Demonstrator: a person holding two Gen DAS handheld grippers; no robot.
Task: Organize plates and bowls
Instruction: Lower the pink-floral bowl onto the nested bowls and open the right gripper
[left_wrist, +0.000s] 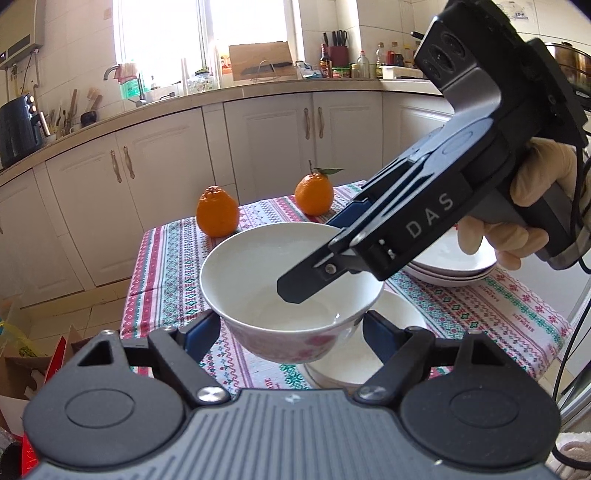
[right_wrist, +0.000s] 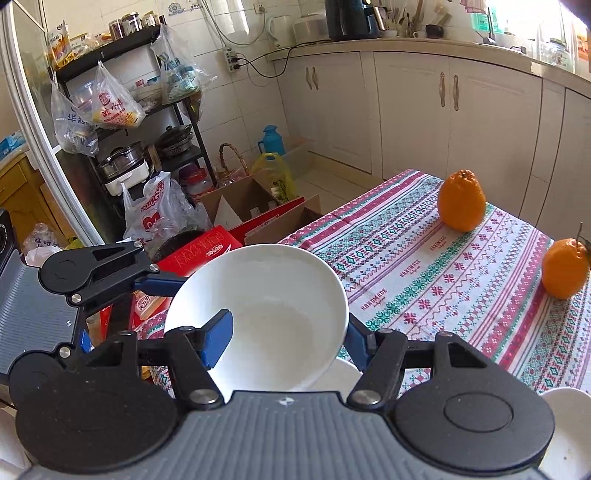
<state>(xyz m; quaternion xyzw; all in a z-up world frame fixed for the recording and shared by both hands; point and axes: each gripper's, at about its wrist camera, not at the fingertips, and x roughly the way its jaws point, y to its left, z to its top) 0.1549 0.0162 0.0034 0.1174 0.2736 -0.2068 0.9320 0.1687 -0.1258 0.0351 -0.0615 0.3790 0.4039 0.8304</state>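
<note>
Bowl: a white bowl (left_wrist: 291, 291) with a pink pattern on its outer wall is held up above the surface, tilted, its inside empty.
Right claw: the right claw (right_wrist: 288, 341) pinches the bowl's rim; one blue pad (right_wrist: 218, 341) lies inside the bowl, the other finger outside the wall at the right. In the left wrist view it reaches in from the upper right, held by a gloved hand (left_wrist: 532, 206).
Left claw: the left claw (left_wrist: 291, 334) stands spread, its two blue pads (left_wrist: 201, 334) either side of the bowl's lower wall. Whether they touch the wall I cannot tell.
Below the bowl: a white dish (left_wrist: 354, 362) sits on the surface just under the raised bowl.
Stack: several white plates (left_wrist: 454, 267) lie stacked on the surface behind the right claw, partly hidden by it.
Surface: a table (right_wrist: 424, 258) covered with a cloth of red, green and white patterned bands.
Fruit: two oranges (left_wrist: 217, 211) stand at the far side of the cloth, well apart from the bowl; the one with a stem and leaf (left_wrist: 314, 194) is nearer the plates.
Floor: cardboard boxes (right_wrist: 255, 210) and plastic bags sit beside the table.
</note>
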